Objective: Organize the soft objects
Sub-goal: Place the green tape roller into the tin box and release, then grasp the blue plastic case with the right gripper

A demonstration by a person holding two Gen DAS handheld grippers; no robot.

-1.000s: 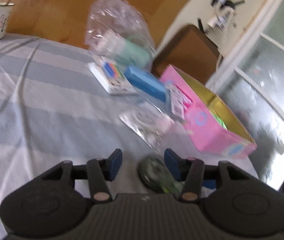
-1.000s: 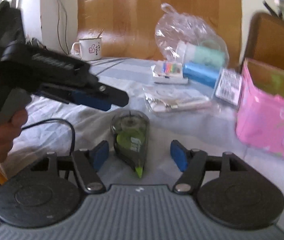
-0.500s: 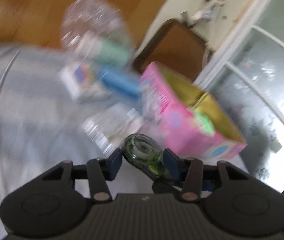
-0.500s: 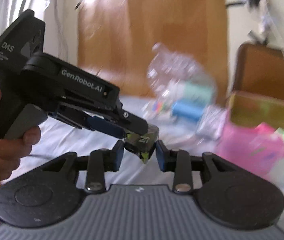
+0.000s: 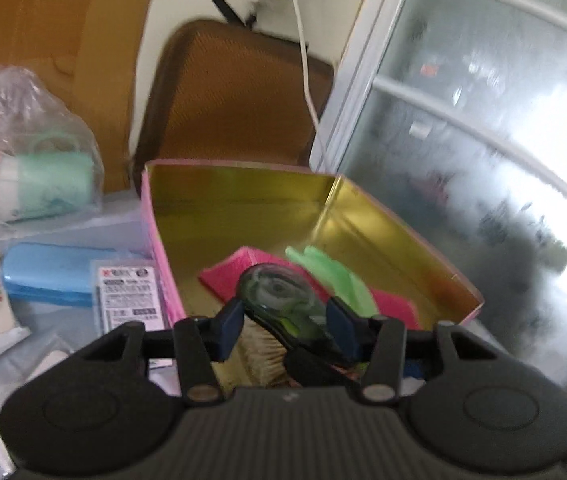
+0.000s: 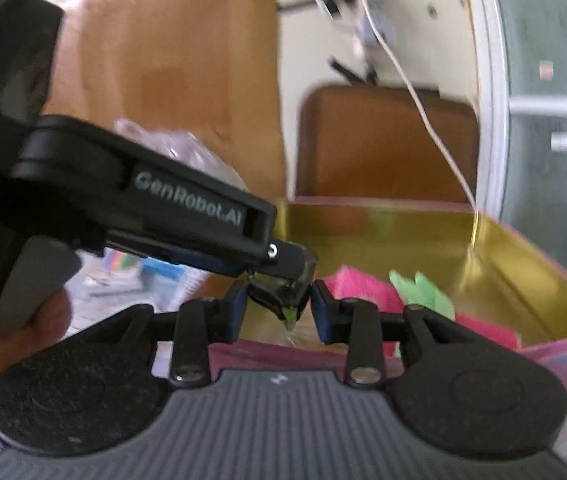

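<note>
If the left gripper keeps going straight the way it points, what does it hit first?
Probably the pink cloth and green glove on the box floor; the left gripper points down into it, holding the tape dispenser. Depth is uncertain.

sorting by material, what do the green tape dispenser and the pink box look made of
Tape dispenser: seemingly hard translucent green plastic, since the inner wheel shows through its glossy shell. Pink box: probably thin card, with a shiny gold foil-like lining that reflects light.

Each camera sits close behind its own gripper, looking forward and slightly down along the fingers. The left view faces the box [image 5: 383, 216] just ahead, the bag [image 5: 23, 140] off to its left. The right view faces the same box [image 6: 523, 264] from nearby; both share the chair [image 5: 235, 96] beyond.
</note>
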